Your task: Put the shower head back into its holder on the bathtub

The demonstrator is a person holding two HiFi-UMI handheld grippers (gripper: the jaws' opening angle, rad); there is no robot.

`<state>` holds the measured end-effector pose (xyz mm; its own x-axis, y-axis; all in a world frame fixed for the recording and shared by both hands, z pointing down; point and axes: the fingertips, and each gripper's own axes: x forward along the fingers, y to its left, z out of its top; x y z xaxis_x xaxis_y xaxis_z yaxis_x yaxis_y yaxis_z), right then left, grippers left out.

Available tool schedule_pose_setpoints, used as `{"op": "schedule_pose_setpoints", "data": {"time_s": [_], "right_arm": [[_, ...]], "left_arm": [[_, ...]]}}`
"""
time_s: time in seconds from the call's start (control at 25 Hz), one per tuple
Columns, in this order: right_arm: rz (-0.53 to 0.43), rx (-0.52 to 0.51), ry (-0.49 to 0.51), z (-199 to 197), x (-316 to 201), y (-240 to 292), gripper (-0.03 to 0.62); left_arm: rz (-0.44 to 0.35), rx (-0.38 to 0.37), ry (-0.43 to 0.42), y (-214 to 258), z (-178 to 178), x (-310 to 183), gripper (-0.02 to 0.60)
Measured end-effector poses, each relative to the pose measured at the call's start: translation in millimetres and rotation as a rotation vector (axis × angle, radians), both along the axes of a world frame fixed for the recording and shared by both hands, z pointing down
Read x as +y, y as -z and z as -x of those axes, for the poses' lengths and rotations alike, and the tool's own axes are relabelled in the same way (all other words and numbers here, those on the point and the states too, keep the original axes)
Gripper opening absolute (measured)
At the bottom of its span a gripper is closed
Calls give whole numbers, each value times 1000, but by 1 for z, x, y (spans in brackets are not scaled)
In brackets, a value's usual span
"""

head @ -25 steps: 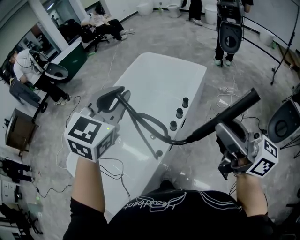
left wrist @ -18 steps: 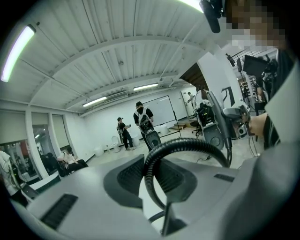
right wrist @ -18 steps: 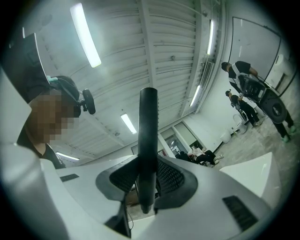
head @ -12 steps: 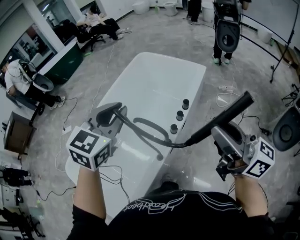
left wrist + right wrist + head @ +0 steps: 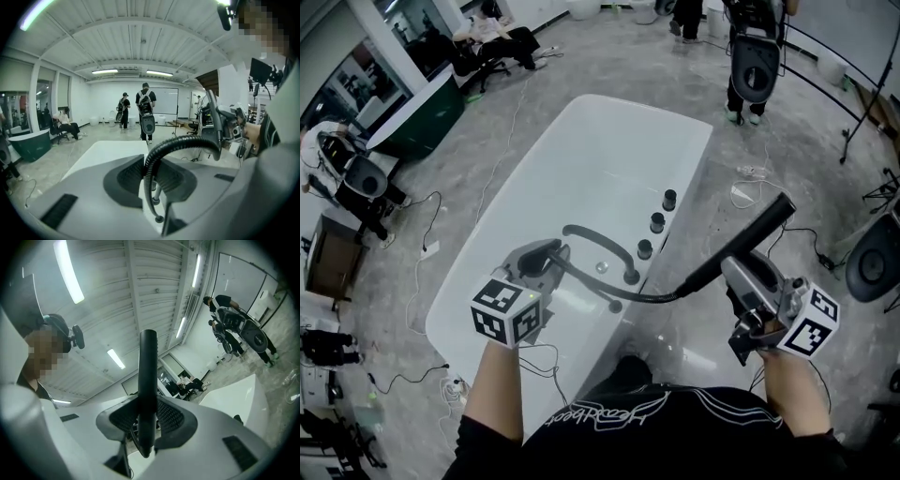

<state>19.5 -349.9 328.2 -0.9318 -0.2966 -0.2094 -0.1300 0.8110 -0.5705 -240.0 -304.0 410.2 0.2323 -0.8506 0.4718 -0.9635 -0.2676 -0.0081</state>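
Grey concrete floor (image 5: 534,94) fills the room, mottled and matte, and on it sits the big one: a glossy white bathtub (image 5: 609,150), smooth, rounded at the near end and squared off at the far one.

Over to the right gripper (image 5: 733,267), a pale plastic shell with a marker cube at the back. Its fingers are pinching the shower head (image 5: 759,230), a slim matte black stick, round in section. It is held in the air off the tub's right rim, over the floor, tilted up and away from the person, so it is not in any holder. In the right gripper view the same black shaft (image 5: 148,380) stands between the dark, finely ribbed pads, which press it from both sides.

Now the left gripper (image 5: 546,258), low over the near end of the basin. Its fingers are nipped in on the hose (image 5: 623,297), a thin, ribbed black line that sweeps across the rim to the base of the shower head. In the left gripper view the hose (image 5: 154,159) rises between the pads and arches over to the right.

Smaller still: a curved black spout (image 5: 600,239) arcs inside the tub, and three stubby black knobs (image 5: 657,222) stand in a row on the right rim
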Motion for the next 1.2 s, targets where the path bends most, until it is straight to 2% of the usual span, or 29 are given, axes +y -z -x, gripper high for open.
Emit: {"op": "schedule_pose_setpoints", "data": {"time_s": [0.36,0.8,0.92,1.12,1.2], "right_arm": [[36,25,-42,-15,10,-20,121],[70,46,-59,-18,19,-29,121],[83,59,-56,-15,23,-35,121],[110,94,-41,-11,26,-48,121],[118,108,-35,-10,31,-53,121]], "left_arm": [[121,77,41,-85,-10,22,63],[351,130,13,-203,-42,44,63],[419,113,-22,-231,-52,50,63],[484,1,-96,-268,-65,56,63],[503,-15,-125,-280,-74,61,63]]}}
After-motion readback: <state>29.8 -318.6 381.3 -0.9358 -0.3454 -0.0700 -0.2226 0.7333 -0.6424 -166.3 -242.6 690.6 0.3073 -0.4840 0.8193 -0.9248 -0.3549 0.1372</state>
